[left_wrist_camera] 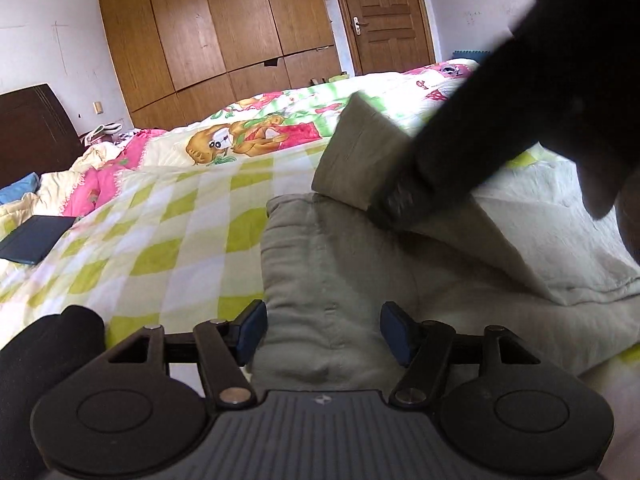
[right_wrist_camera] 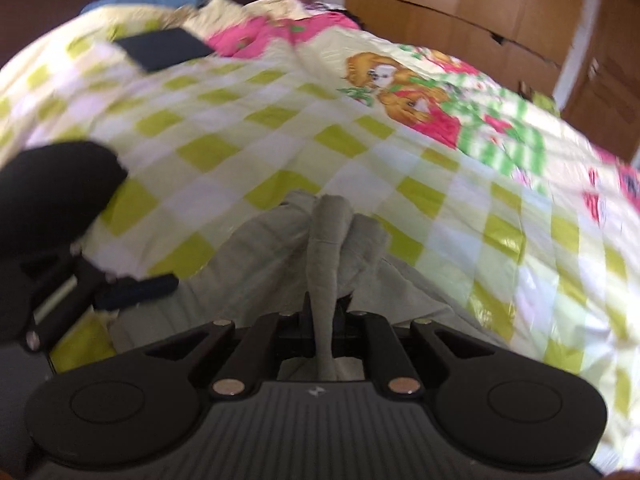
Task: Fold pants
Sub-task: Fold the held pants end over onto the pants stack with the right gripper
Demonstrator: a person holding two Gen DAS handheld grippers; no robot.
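Observation:
Grey pants (left_wrist_camera: 340, 264) lie on the checked quilt (left_wrist_camera: 160, 240). In the left wrist view my left gripper (left_wrist_camera: 323, 334) stands open, its blue pads (left_wrist_camera: 252, 332) on either side of the near part of the pants without pressing it. My right gripper (left_wrist_camera: 390, 204), dark and blurred, reaches in from the upper right and holds up a folded flap of the pants (left_wrist_camera: 360, 148). In the right wrist view my right gripper (right_wrist_camera: 326, 312) is shut on a pinched ridge of the grey pants (right_wrist_camera: 328, 240). One finger of the left gripper (right_wrist_camera: 136, 286) and a black sleeve (right_wrist_camera: 52, 196) show at the left.
A dark blue flat case (left_wrist_camera: 36, 242) lies on the quilt to the left. A crumpled pink blanket (left_wrist_camera: 100, 176) and a dark headboard (left_wrist_camera: 32, 132) are beyond it. A wooden wardrobe (left_wrist_camera: 208, 28) and a door (left_wrist_camera: 384, 20) stand behind the bed.

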